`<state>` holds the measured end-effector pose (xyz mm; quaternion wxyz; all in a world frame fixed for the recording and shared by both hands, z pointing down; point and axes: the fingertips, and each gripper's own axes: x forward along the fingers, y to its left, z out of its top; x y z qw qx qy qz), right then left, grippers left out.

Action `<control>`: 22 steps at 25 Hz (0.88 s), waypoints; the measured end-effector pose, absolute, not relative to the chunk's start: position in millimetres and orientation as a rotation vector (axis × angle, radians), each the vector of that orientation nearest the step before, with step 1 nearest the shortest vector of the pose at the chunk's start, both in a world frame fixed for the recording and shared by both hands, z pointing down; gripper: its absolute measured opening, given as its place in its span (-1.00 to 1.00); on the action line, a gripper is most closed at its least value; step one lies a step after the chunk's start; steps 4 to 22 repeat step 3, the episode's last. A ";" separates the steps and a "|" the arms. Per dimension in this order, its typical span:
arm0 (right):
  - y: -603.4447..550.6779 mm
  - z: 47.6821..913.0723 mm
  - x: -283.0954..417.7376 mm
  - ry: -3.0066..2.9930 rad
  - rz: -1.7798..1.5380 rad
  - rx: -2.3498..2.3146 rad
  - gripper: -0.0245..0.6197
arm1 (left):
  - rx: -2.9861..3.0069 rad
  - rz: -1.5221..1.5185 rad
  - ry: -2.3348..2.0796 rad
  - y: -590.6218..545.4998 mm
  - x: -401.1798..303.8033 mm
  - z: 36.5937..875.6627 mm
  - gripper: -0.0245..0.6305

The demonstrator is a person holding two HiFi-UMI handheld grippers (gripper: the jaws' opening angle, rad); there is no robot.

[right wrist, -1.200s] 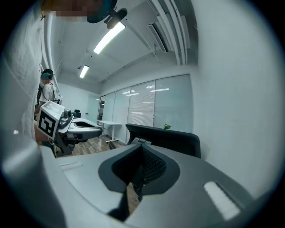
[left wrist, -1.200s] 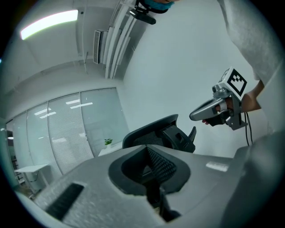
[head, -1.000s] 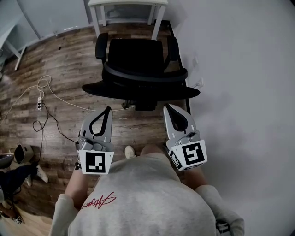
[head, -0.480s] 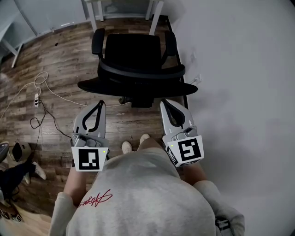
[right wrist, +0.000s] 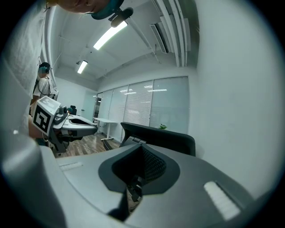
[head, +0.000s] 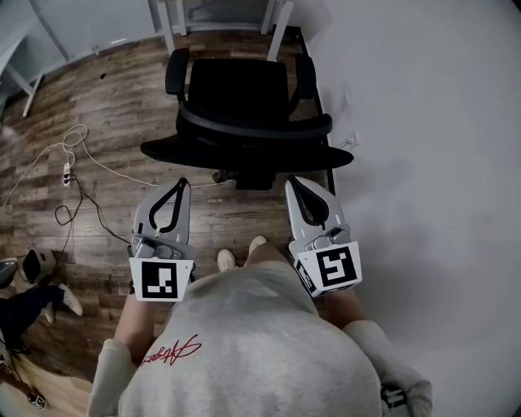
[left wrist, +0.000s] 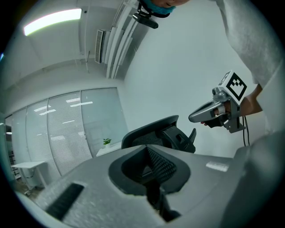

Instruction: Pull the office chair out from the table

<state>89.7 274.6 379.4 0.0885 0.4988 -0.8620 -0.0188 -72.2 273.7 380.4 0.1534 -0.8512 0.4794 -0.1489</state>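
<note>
While the office chair (head: 238,98) stands at the floor's (head: 106,114) right edge by the table (head: 278,24) legs, nothing grips it.
Left gripper (head: 184,184) and right gripper (head: 291,182) hover behind its back, jaws together, empty.

Ceiling strip lights (right wrist: 111,35) give bright, even light; edges fisheye-warped

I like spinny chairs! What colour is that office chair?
The office chair is black all over, seat, arms and backrest. The head view shows it best.
</note>
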 end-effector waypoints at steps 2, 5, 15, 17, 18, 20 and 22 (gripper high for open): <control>275.2 380.2 88.6 -2.574 -0.050 1.479 -0.92 | -2.439 -0.430 1.372 274.4 -71.5 381.2 -0.93; 275.5 380.6 88.0 -2.578 -0.047 1.475 -0.92 | -2.438 -0.429 1.372 274.7 -71.1 381.4 -0.93; 275.5 380.6 88.0 -2.578 -0.047 1.475 -0.92 | -2.438 -0.429 1.372 274.7 -71.1 381.4 -0.93; 275.5 380.6 88.0 -2.578 -0.047 1.475 -0.92 | -2.438 -0.429 1.372 274.7 -71.1 381.4 -0.93; 275.5 380.6 88.0 -2.578 -0.047 1.475 -0.92 | -2.438 -0.429 1.372 274.7 -71.1 381.4 -0.93; 275.5 380.6 88.0 -2.578 -0.047 1.475 -0.92 | -2.438 -0.429 1.372 274.7 -71.1 381.4 -0.93; 275.5 380.6 88.0 -2.578 -0.047 1.475 -0.92 | -2.438 -0.429 1.372 274.7 -71.1 381.4 -0.93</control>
